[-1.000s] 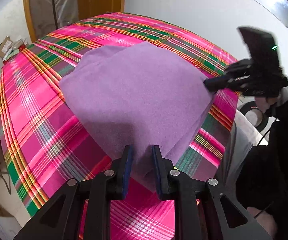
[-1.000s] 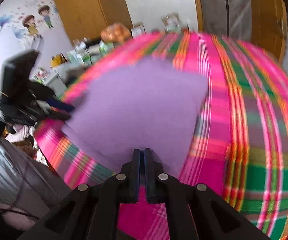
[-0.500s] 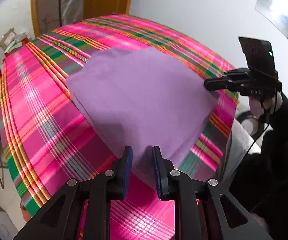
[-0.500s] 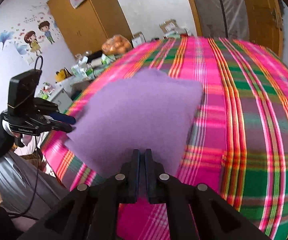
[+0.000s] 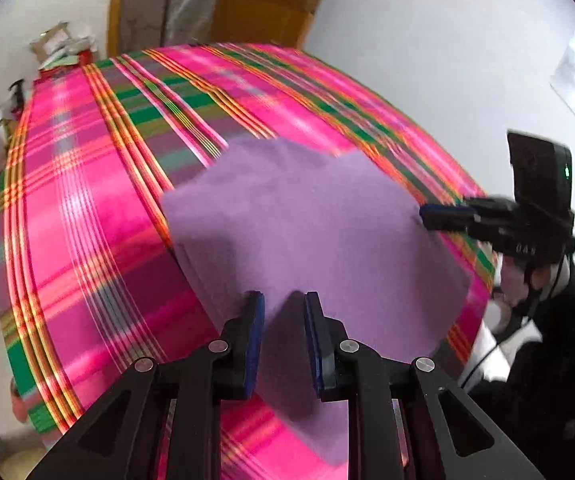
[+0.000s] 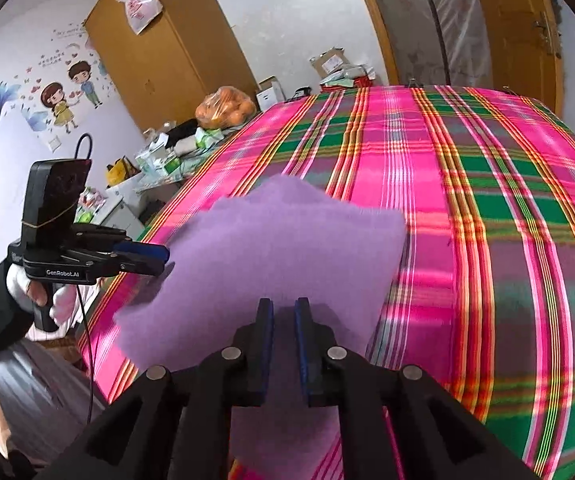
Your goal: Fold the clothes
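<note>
Fold laid on bed (image 6: 487, 208); right gripper (image 6: 283, 312) jaws opening, releasing purple cloth (image 6: 287, 240). Left gripper (image 5: 283, 308) jaws part-open, cloth between, seemingly ungripped. Next: retract, smooth.

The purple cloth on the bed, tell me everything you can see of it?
The purple cloth is plain lilac, soft and fleecy-looking, folded flat into a rough rectangle with layered edges. It lies on the plaid bedcover near its edge. Both near corners sit between gripper jaws: the left gripper open, the right gripper opening.
</note>
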